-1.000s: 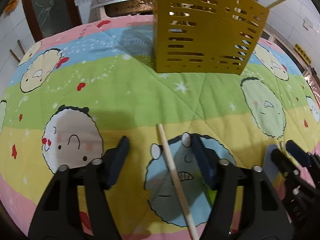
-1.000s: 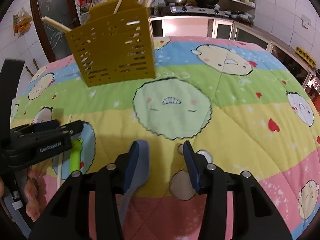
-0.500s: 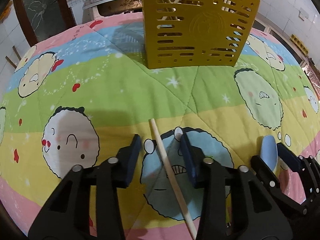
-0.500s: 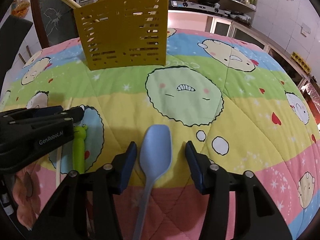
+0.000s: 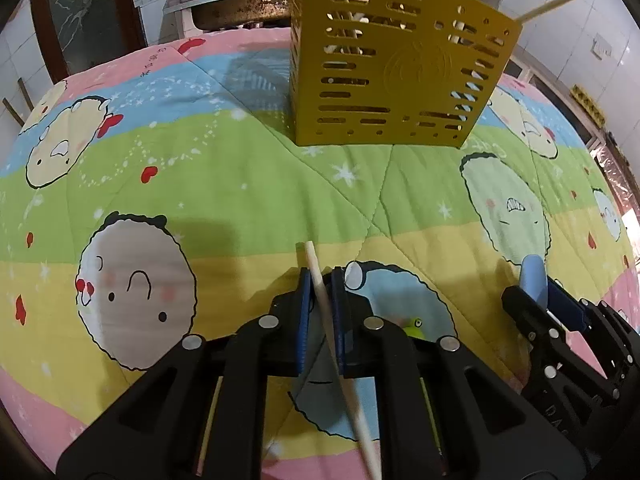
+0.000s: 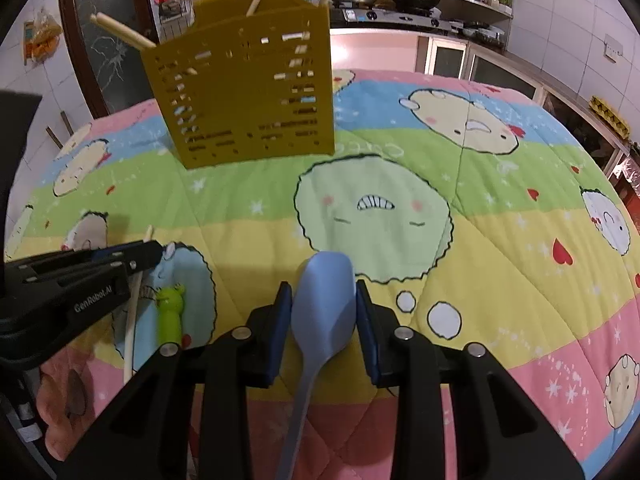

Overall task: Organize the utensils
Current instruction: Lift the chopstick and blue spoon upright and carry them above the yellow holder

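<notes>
Nearest to us, our left gripper (image 5: 320,280) has just been closing and now pinches the wooden chopstick (image 5: 320,280) between its blue pads; the stick runs back under the tool and its tip pokes out just past the fingertips. Just to the right of those fingers, a green frog-topped utensil (image 6: 170,314) lies on the quilt (image 5: 240,184), partly hidden behind the tool in the left wrist view.

Our right gripper (image 6: 323,300) has just been closing around the light blue spoon (image 6: 324,304). The spoon's bowl sits between the pads, its handle trailing back under the tool. The pads stand right at the bowl's edges, but we cannot tell whether they press on it.

Well ahead of both tools, the yellow slotted utensil holder (image 5: 396,84) stands upright on the quilt, with several chopsticks leaning out of its top.
</notes>
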Available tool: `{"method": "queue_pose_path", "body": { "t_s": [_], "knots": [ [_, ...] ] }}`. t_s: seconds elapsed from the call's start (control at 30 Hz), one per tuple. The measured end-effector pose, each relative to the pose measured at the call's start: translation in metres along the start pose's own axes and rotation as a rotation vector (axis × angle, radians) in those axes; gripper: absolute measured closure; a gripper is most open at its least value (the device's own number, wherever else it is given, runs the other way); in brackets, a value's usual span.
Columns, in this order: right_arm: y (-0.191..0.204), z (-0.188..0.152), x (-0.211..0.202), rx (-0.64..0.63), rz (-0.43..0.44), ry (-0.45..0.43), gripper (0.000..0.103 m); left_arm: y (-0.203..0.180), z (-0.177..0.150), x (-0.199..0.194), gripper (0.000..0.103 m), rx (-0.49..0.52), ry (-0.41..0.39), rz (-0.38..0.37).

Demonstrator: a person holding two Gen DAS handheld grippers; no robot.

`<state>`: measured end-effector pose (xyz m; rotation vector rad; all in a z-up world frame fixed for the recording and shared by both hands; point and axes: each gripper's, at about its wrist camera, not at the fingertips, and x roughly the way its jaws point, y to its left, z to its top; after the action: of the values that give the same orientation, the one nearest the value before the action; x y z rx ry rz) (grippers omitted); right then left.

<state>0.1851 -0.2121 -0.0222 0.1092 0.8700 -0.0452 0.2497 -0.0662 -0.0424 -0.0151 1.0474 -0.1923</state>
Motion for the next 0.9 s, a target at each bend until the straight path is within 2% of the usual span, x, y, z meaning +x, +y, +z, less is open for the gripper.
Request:
{"method": "queue_pose_path", "body": {
  "t_s": [0.07, 0.27, 0.47, 0.9],
  "knots": [
    [-0.002, 0.002, -0.004, 0.003, 0.014, -0.022, 0.071, 0.000, 0.000, -0.002, 0.099, -0.004, -0.008, -0.001],
    [-0.010, 0.008, -0.017, 0.008, 0.062, -0.089, 0.071, 0.001, 0.000, -0.013, 0.099, -0.004, -0.059, 0.025],
    [-0.019, 0.014, -0.028, 0.007, 0.083, -0.142, 0.071, 0.002, 0.006, -0.030, 0.099, -0.014, -0.121, 0.015],
    [-0.032, 0.033, -0.050, 0.007, 0.116, -0.256, 0.071, -0.015, 0.021, -0.090, 0.099, 0.013, -0.318, 0.000]
  ]
}}
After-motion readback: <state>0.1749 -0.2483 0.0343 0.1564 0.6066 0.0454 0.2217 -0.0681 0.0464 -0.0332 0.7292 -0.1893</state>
